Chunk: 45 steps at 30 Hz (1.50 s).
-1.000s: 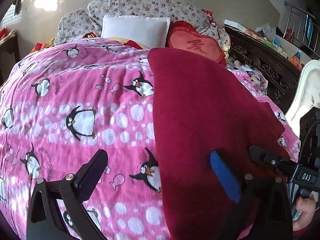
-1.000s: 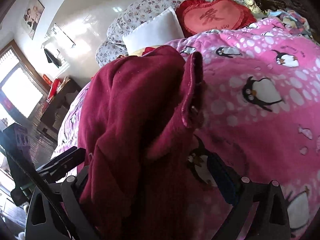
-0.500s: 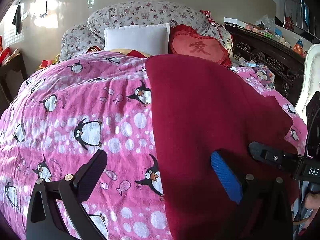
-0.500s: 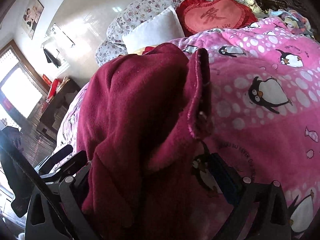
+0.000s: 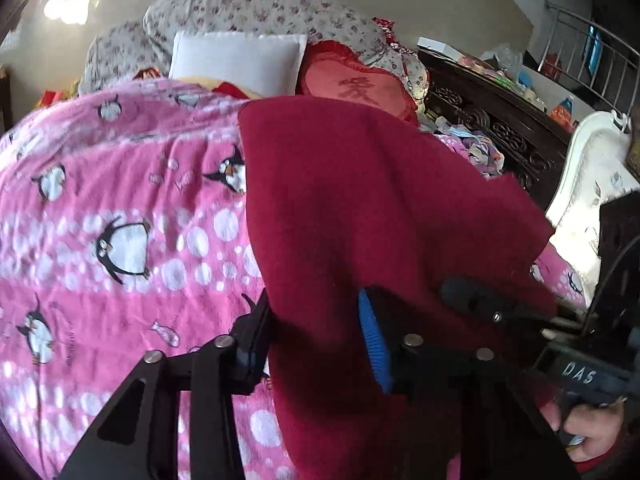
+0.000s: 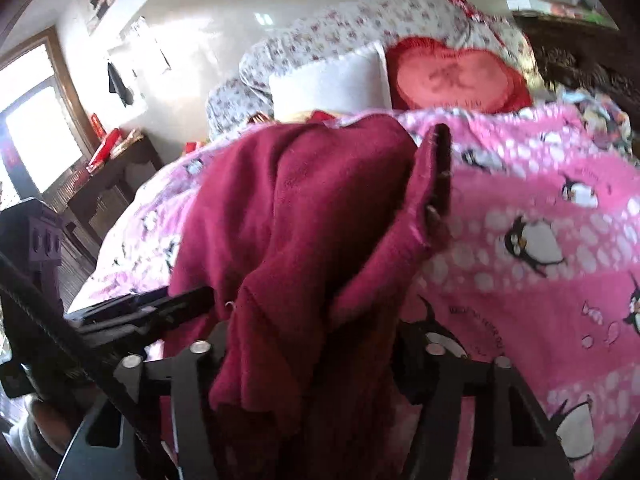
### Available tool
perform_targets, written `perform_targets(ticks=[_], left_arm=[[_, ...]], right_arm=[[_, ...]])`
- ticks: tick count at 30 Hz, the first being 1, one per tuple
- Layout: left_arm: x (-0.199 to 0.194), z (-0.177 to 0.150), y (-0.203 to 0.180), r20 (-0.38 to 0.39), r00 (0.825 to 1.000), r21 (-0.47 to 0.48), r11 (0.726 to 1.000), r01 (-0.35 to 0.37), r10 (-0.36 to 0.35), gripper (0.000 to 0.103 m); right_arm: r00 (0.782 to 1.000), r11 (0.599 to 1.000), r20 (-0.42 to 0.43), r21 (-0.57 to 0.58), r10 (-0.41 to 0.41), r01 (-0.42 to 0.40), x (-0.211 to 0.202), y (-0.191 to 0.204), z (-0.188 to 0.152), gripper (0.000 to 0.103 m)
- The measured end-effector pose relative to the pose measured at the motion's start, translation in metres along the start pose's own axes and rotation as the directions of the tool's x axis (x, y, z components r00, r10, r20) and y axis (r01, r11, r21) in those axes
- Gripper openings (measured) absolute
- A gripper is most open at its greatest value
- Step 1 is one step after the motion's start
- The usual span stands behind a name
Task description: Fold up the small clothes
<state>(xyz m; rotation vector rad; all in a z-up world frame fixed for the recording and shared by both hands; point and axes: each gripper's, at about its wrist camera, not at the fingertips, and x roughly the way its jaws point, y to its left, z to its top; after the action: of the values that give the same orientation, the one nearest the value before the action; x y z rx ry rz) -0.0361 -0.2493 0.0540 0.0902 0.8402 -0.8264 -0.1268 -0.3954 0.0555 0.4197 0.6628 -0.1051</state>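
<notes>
On the pink penguin blanket (image 5: 120, 240), the near edge of the dark red garment (image 5: 360, 200) is pinched by the left gripper (image 5: 316, 336), whose jaws have just been closing. Right of it, bunched cloth is clamped by the right gripper (image 6: 316, 344), likewise just closing.

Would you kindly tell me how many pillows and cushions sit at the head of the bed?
3: a white pillow in front, a red heart-shaped cushion to its right, and a floral pillow behind both. Others may be hidden.

Red garment (image 6: 304, 216) hides right gripper's jaws (fingertips).
</notes>
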Motion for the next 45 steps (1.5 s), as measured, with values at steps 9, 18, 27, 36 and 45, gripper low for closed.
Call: perform_targets(ticks=[9,18,27,36,45], left_arm=[[-0.091,-0.005,0.018,0.059,0.998,0.02,1.0,-0.02,0.019,0.034],[-0.131,-0.073,0.07,-0.056,0.993,0.013,0.994,-0.105,0.105,0.035],[-0.137,-0.096,0.089,-0.044,0.979,-0.01,0.98,-0.201,0.2,0.055],[-0.119,-0.098,0.072,-0.072,0.962,0.017,0.965,-0.262,0.263,0.062],[-0.109,-0.104,0.074,-0.067,0.959,-0.008,0.961,-0.278,0.277,0.075]], right_arm=[[0.993,0.993,0.037,-0.033,0.114,-0.113,-0.048,0.052,-0.002,0.057],[0.969,0.975,-0.107,0.022,0.224,-0.223,-0.034,0.105,-0.064,0.067],[0.99,0.993,-0.078,0.014,0.114,-0.114,-0.072,0.092,-0.076,0.071],[0.998,0.96,-0.062,-0.279,0.017,-0.034,-0.064,0.152,-0.069,0.046],[0.99,0.953,-0.126,-0.302,-0.064,0.023,-0.024,0.127,-0.093,0.045]])
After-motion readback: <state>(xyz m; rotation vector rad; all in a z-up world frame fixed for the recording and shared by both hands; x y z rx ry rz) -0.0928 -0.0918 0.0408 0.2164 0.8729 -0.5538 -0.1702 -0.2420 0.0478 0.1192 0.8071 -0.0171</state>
